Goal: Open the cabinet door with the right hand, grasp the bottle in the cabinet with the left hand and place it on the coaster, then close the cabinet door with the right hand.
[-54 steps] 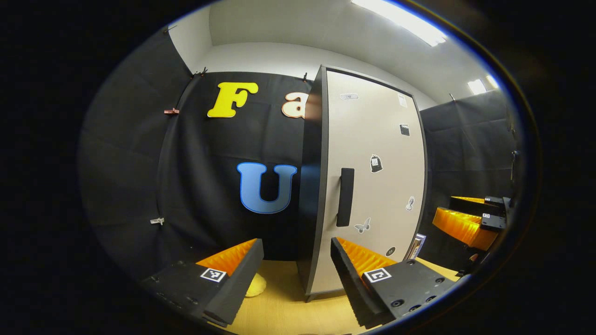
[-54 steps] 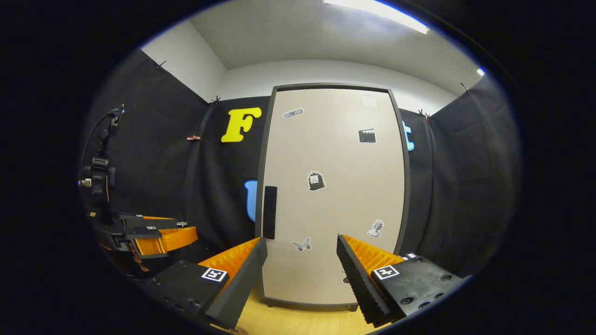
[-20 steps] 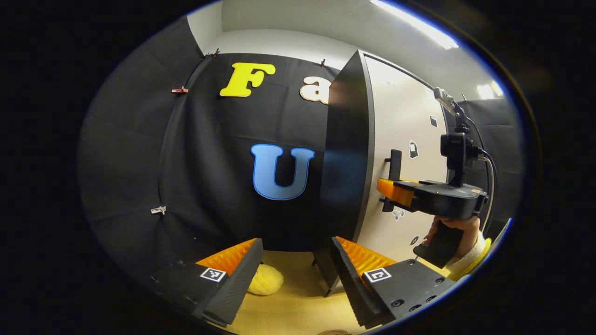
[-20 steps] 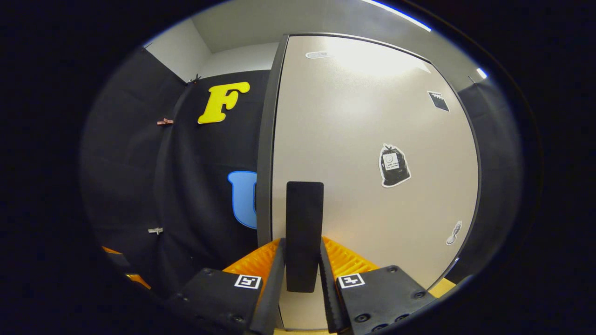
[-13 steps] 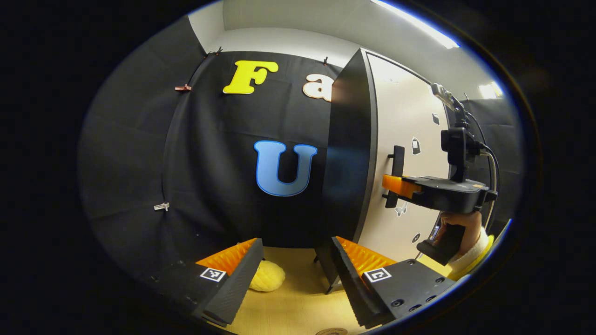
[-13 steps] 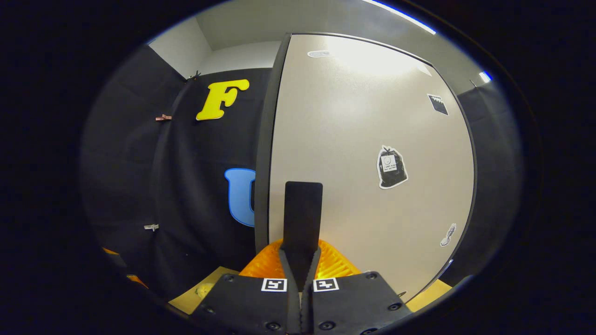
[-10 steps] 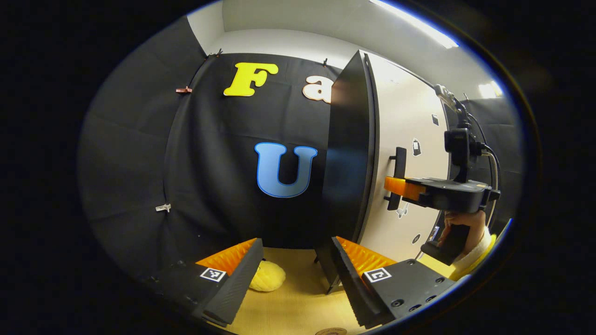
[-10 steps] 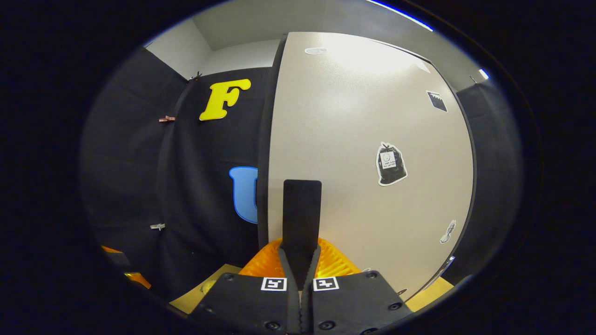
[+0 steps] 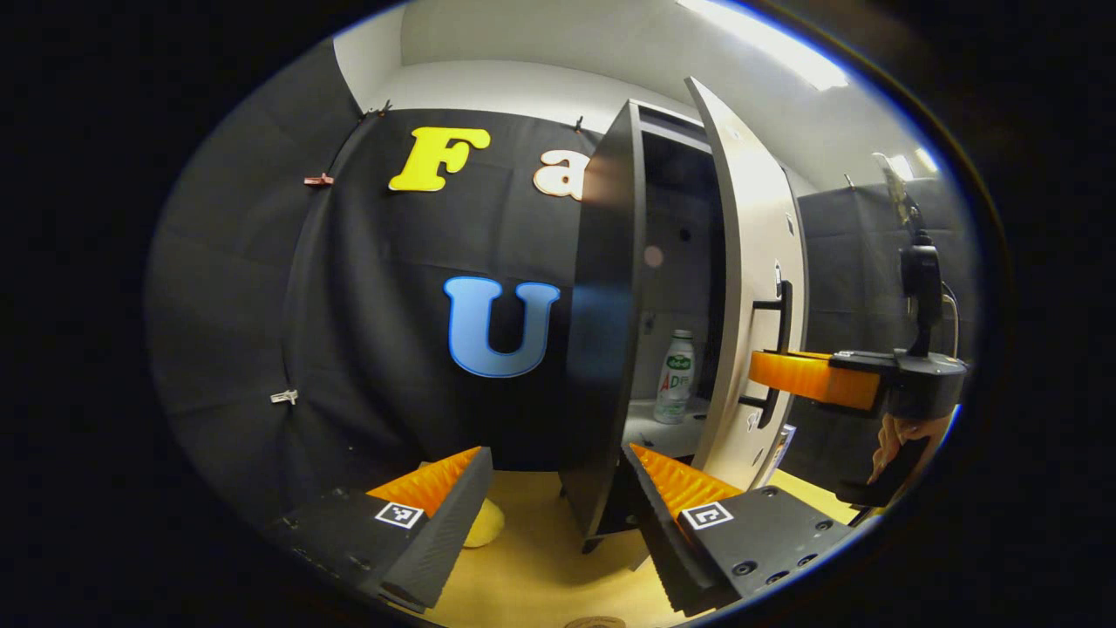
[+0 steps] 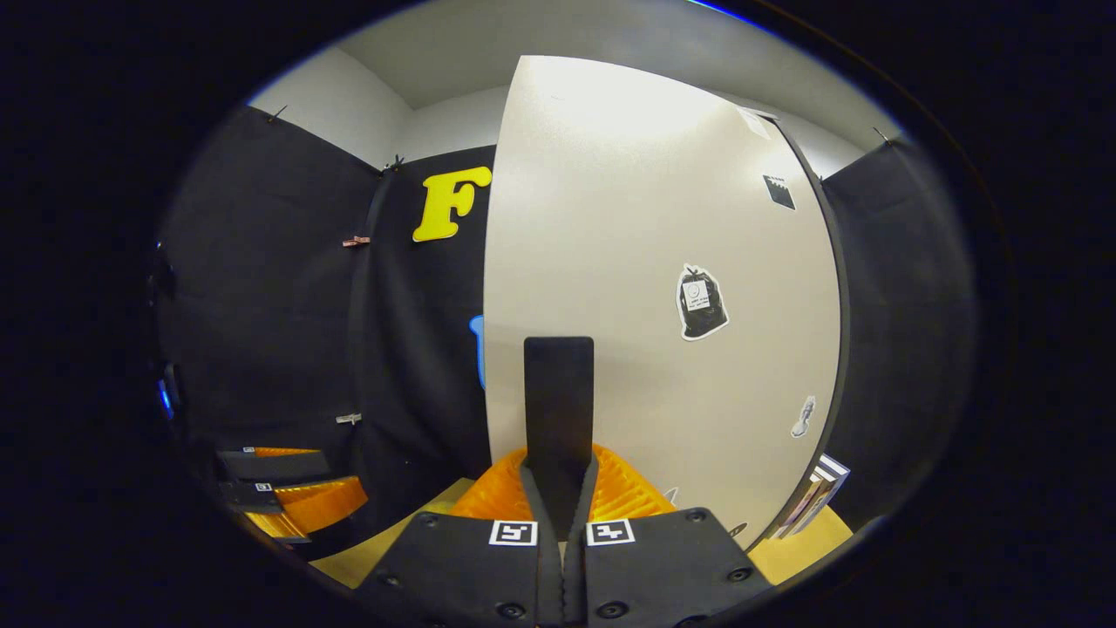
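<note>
while the right gripper (image 10: 559, 515) clamps the door handle (image 10: 559, 410) with the cabinet door (image 9: 751, 288) part open, still step one, calls next for wider swing before sending the open left gripper (image 9: 551, 515) toward the bottle (image 9: 676, 377) upright on the cabinet shelf (image 9: 663, 429).

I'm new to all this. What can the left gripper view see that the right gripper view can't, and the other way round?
Left gripper view: it looks past the door into the cabinet, where a bottle stands upright on a shelf. It also catches a hand holding the right tongs from the side, and a yellow lump on the table.
Right gripper view: the door's outer face head-on, with its stickers, and those tongs pressed shut on the black handle.
Both: the open door, its handle, the right tongs and the open left tongs.
</note>
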`<move>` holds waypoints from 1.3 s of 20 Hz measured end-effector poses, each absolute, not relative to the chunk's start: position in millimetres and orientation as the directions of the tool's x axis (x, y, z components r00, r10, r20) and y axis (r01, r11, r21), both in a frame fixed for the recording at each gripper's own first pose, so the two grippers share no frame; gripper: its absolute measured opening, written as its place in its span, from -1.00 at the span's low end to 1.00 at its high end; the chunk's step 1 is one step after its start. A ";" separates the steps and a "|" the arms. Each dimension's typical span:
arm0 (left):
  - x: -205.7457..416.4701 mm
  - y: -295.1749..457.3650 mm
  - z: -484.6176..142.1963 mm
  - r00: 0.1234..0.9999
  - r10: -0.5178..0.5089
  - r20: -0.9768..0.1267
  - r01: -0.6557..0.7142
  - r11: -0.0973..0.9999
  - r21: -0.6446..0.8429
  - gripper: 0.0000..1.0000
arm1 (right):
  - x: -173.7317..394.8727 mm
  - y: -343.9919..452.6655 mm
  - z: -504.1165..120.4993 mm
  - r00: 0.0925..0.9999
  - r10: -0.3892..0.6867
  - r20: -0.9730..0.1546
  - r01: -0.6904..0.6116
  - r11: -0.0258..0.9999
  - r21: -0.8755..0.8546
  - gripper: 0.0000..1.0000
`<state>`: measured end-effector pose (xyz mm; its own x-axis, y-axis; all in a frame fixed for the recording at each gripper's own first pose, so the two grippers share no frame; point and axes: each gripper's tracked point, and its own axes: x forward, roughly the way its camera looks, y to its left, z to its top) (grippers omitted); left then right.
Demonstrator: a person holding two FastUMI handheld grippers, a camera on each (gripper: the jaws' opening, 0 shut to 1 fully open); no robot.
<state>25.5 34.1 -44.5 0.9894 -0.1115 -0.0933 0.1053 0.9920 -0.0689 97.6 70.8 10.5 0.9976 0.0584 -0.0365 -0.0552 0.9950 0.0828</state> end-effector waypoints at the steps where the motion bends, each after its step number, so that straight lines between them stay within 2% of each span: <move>1: 26.9 26.9 -43.4 0.987 -0.128 -0.095 0.122 0.990 -0.069 0.84 | 91.2 68.0 11.5 0.997 0.062 -0.038 -0.059 0.995 0.075 -0.89; 8: 33.1 -21.0 -42.3 0.960 -0.264 -0.096 0.260 0.964 -0.054 0.84 | 51.7 44.1 13.7 0.999 0.028 -0.042 -0.025 0.998 0.062 -0.89; 9: 34.4 -27.1 -42.4 0.954 -0.285 -0.096 0.281 0.958 -0.056 0.75 | 46.9 39.9 14.2 0.999 0.013 -0.044 -0.010 0.998 0.060 -0.89; 10: 36.5 -33.5 -43.5 0.947 -0.307 -0.098 0.302 0.951 -0.057 0.75 | 39.3 34.7 14.9 0.999 -0.004 -0.046 0.007 0.998 0.058 -0.89; 11: 39.1 -38.8 -44.1 0.940 -0.326 -0.099 0.322 0.945 -0.058 0.84 | 32.8 30.1 16.4 0.999 -0.022 -0.048 0.025 0.998 0.055 -0.89; 20: 60.3 -105.7 -50.5 0.876 -0.469 -0.111 0.464 0.883 -0.068 0.84 | -1.7 -16.3 18.8 0.980 -0.190 -0.060 0.193 0.980 0.050 -0.90; 26: 66.1 -160.1 -47.9 0.854 -0.510 -0.102 0.505 0.860 -0.067 0.84 | -19.2 -56.2 16.8 0.947 -0.312 -0.077 0.314 0.949 0.022 -0.91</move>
<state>66.1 -160.1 -47.9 0.8542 -0.5098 -0.1017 0.5055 0.8602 -0.0669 -19.2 -56.2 16.8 0.9471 -0.3116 -0.0769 0.3141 0.9491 0.0220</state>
